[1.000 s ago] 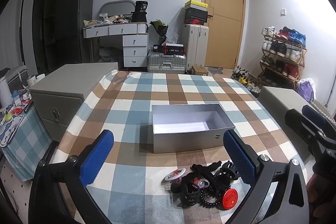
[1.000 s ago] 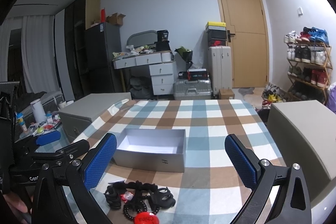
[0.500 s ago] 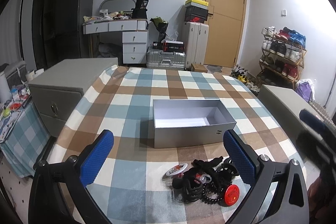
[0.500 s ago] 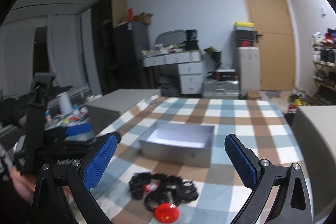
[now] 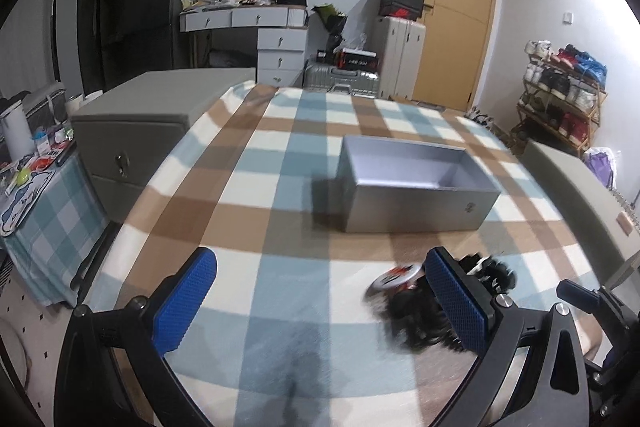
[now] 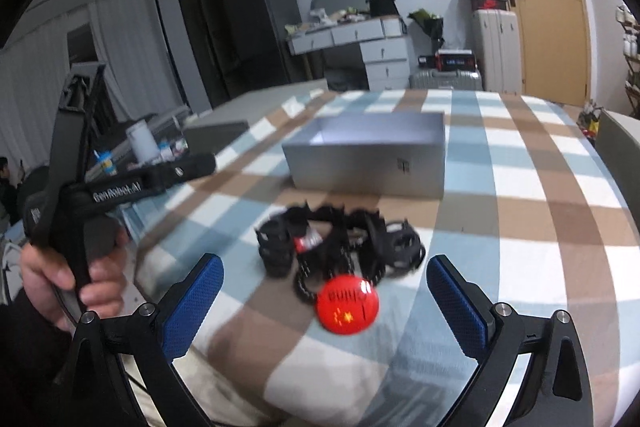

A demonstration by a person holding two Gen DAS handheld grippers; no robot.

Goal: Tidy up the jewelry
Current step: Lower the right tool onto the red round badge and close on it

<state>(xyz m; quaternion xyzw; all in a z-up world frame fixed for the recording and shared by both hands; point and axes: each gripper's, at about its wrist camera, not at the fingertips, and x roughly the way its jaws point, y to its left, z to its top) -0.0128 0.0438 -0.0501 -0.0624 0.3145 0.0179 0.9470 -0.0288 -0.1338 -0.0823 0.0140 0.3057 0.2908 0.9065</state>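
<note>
- The tangled heap of black beaded bracelets and chains (image 6: 340, 247) lies on the blue, brown and white checked tablecloth (image 6: 520, 211), at centre of the right wrist view, just below the open grey rectangular box (image 6: 368, 163). In the left wrist view the same heap (image 5: 416, 311) sits at lower right, partly behind a blue pad.
- A round red badge with yellow stars (image 6: 347, 305) touches the heap's near edge; a small round white-and-red badge (image 5: 394, 277) shows at its other side.
- The right gripper (image 6: 322, 307) is spread wide, nothing between its pads, the red badge in the gap.
- The left gripper (image 5: 320, 303) is likewise spread and empty, over bare cloth at lower centre.
- Judged: the pieces look light and limp, strands interlocked, so lifting one may drag others. A thick beaded loop offers the surest pinch; the flat glossy badge would likely slip and wants gripping across its rim.
</note>
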